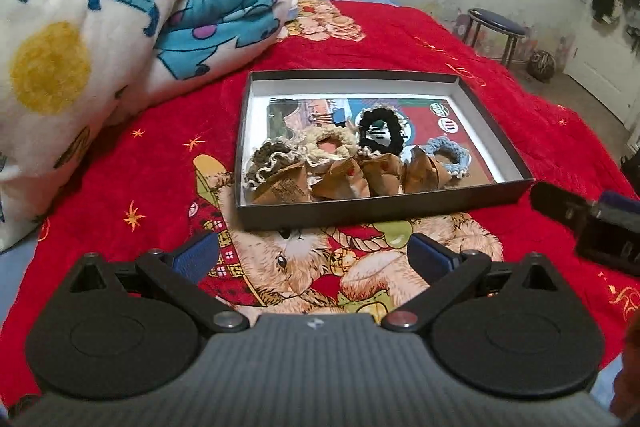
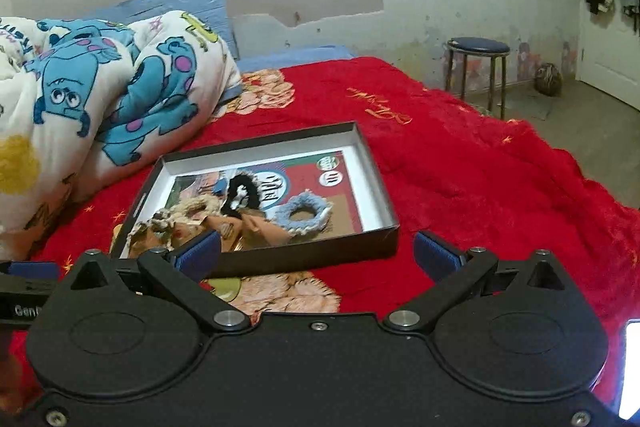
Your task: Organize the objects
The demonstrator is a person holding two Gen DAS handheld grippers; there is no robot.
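Left wrist view: we hold our left gripper (image 1: 314, 253) low over the red blanket (image 1: 460, 51), jaws wide apart and empty, aimed at the box (image 1: 384, 205) just ahead. Four scrunchies lie inside along its near wall: brown (image 1: 266, 161), cream (image 1: 330, 143), black (image 1: 378, 127) and blue (image 1: 450, 151), each on a kraft paper tag, probably lined up so they stay sorted. The right gripper's body shows at the edge, beside the box.

Right wrist view: our right gripper (image 2: 318, 251) hovers near the box's (image 2: 320, 247) near corner, jaws apart, nothing between them. The blue scrunchie (image 2: 304, 213) sits closest, so we judge it the easiest pick. A folded quilt (image 2: 100, 107) is bunched left, clear of the work.
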